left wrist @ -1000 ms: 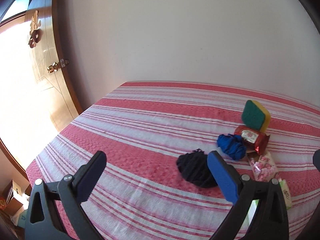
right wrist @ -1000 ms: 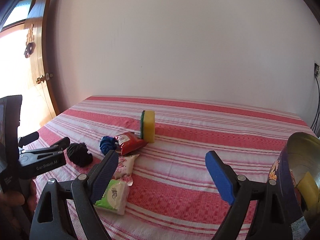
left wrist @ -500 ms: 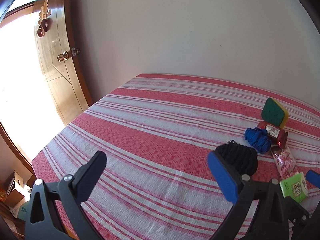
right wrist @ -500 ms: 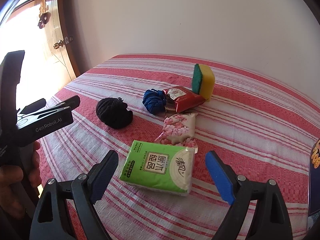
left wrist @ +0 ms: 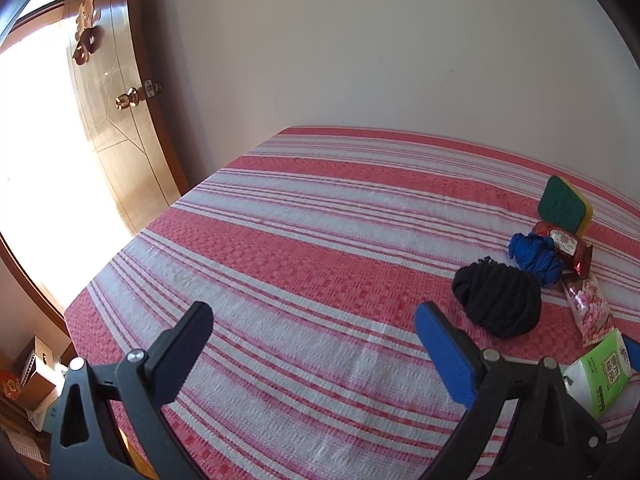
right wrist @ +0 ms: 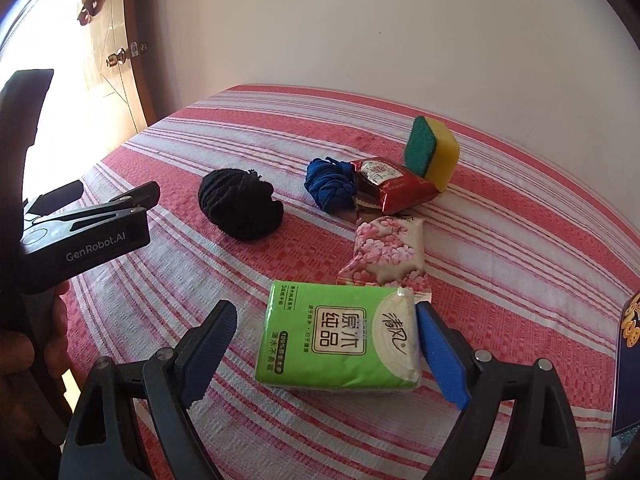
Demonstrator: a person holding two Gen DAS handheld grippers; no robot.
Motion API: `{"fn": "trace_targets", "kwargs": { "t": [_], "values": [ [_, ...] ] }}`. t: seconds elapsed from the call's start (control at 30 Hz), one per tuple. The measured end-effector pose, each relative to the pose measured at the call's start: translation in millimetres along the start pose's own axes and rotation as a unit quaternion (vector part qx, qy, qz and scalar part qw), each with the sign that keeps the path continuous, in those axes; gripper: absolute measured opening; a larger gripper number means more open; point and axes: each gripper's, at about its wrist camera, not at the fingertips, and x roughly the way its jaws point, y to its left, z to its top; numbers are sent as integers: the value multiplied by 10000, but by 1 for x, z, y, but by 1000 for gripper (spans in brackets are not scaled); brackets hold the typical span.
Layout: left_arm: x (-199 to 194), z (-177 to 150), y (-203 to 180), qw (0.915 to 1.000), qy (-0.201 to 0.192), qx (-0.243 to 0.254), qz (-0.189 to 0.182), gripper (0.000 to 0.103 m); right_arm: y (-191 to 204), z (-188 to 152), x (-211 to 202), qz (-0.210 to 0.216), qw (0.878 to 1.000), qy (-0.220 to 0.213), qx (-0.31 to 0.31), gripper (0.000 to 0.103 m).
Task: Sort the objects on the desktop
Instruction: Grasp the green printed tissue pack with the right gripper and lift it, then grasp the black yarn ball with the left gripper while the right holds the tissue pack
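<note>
A green tissue pack [right wrist: 340, 336] lies on the red striped cloth between the open fingers of my right gripper [right wrist: 322, 344]; the right pad touches its end. It also shows in the left wrist view [left wrist: 600, 376]. Beyond it lie a pink flowered pack [right wrist: 390, 250], a red snack packet [right wrist: 394, 186], a blue fabric ball [right wrist: 330, 186], a black yarn ball [right wrist: 240, 204] and a green-yellow sponge [right wrist: 432, 152]. My left gripper [left wrist: 314, 346] is open and empty over bare cloth, left of the black yarn ball [left wrist: 498, 300].
The striped cloth [left wrist: 320, 240] covers the whole surface up to a white wall. A wooden door [left wrist: 116, 128] with a brass knob stands at the left. A dark printed container [right wrist: 628, 360] sits at the right edge. Boxes [left wrist: 28, 376] lie on the floor, lower left.
My right gripper has moved down and forward, so the green tissue pack now sits between its fingers. My left gripper has shifted left, and the objects have slid to its right.
</note>
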Motion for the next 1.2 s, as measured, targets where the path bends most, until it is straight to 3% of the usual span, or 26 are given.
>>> {"fn": "trace_targets", "kwargs": {
  "t": [0.1, 0.13, 0.37, 0.47, 0.6, 0.77, 0.83, 0.97, 1.03, 1.13, 1.2],
  "values": [
    [-2, 1, -1, 10000, -14, 8, -23, 102, -3, 1, 6, 5, 9998, 183, 83, 82],
    [-2, 1, -2, 10000, -25, 18, -29, 102, -4, 1, 4, -11, 9998, 145, 99, 72],
    [-6, 3, -5, 9999, -98, 66, -88, 102, -9, -2, -10, 268, 9994, -117, 166, 70],
    [-12, 5, -9, 9994, -175, 89, -301, 102, -25, 2, -32, 298, 9968, -651, 360, 70],
    [-18, 11, -17, 9970, -178, 157, -730, 102, -56, 13, -66, -107, 9858, -1524, 696, 70],
    [-15, 17, -46, 9951, -106, 498, -843, 102, -72, 17, -94, -1194, 9532, -2705, 637, 70],
    [-11, 20, -58, 9945, -6, 605, -859, 102, -75, 14, -93, -1338, 9445, -2922, 679, 70],
    [6, 28, -74, 9904, 453, 445, -1226, 102, -83, 7, -83, -1141, 9453, -2901, 960, 71],
    [17, 30, -81, 9894, 717, 292, -1228, 102, -87, 11, -77, -988, 9523, -2716, 982, 71],
    [29, 29, -93, 9883, 846, 294, -1234, 102, -87, 11, -78, -903, 9525, -2736, 987, 71],
    [41, 28, -99, 9857, 1175, 293, -1176, 102, -85, 11, -80, -882, 9527, -2755, 934, 71]
  ]
}}
